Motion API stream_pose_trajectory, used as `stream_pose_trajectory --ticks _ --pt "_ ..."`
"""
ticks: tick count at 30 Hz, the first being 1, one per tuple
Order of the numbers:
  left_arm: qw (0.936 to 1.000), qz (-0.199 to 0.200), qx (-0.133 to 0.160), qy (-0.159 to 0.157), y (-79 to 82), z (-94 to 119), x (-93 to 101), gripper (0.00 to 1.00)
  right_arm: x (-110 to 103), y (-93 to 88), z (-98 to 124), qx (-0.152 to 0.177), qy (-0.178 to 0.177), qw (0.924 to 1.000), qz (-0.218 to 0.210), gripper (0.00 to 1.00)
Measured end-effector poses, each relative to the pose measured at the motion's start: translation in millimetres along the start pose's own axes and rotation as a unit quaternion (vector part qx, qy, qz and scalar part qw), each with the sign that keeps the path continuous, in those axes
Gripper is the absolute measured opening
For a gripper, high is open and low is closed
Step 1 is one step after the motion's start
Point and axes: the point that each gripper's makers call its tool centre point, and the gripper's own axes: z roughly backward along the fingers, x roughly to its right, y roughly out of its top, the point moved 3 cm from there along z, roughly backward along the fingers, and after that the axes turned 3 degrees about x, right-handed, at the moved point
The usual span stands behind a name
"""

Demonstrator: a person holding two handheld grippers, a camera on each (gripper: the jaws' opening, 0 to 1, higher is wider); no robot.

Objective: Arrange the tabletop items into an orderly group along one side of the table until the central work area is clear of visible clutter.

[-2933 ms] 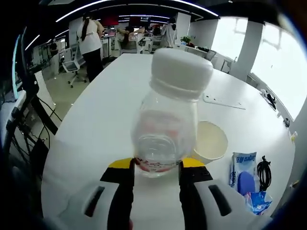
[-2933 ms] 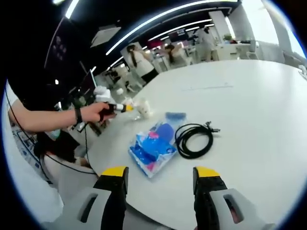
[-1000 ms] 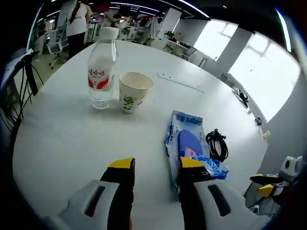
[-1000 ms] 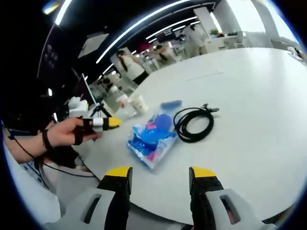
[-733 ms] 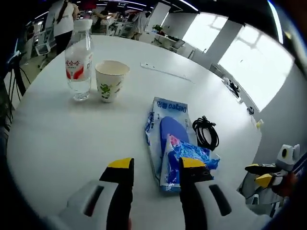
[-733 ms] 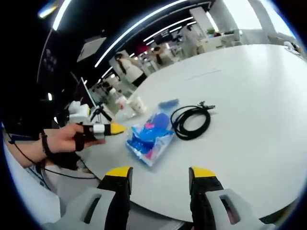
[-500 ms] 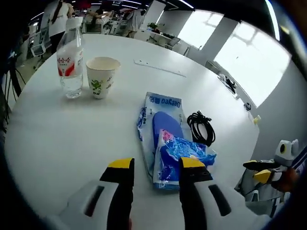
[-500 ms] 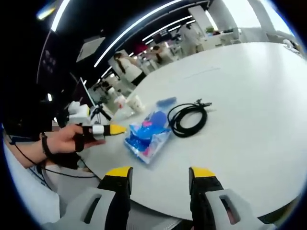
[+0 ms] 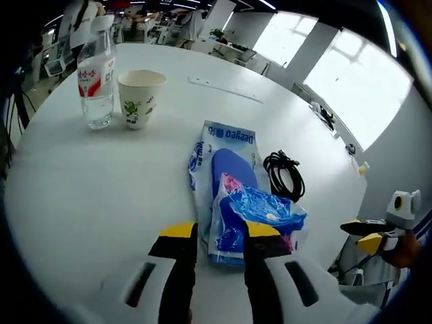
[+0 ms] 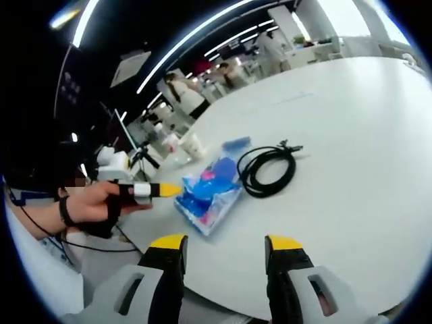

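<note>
Left gripper [image 9: 210, 233] jaws narrowed at the blue packet's [image 9: 236, 182] near edge, grip uncertain. Right gripper [image 10: 226, 244] jaws spread over the bench [image 10: 351, 169].

The left gripper [image 9: 212, 237] hangs over the white tabletop [image 9: 88, 182], jaws narrowly apart beside a blue packet [image 9: 236, 196]. A black cable [image 9: 283, 175] lies right of it; a bottle [image 9: 96, 74] and paper cup [image 9: 140, 98] stand farther off.
</note>
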Motion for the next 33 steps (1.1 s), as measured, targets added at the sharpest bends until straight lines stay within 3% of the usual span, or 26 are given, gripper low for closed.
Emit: stream_pose_trajectory --ticks 14,30,33 --pt "0.9998 0.019 0.006 0.007 -6.5 3 0.0 0.04 3 11.3 -15 -0.012 0.014 0.9998 0.007 0.43" --pt "0.9972 0.065 0.031 0.018 -11.6 27 3.5 0.00 3 29.8 -35 -0.021 0.040 0.9987 0.023 0.42" --pt "0.9968 0.068 0.033 0.028 -13.0 30 0.3 0.00 -4 24.2 -43 -0.048 0.059 0.9958 0.050 0.43"
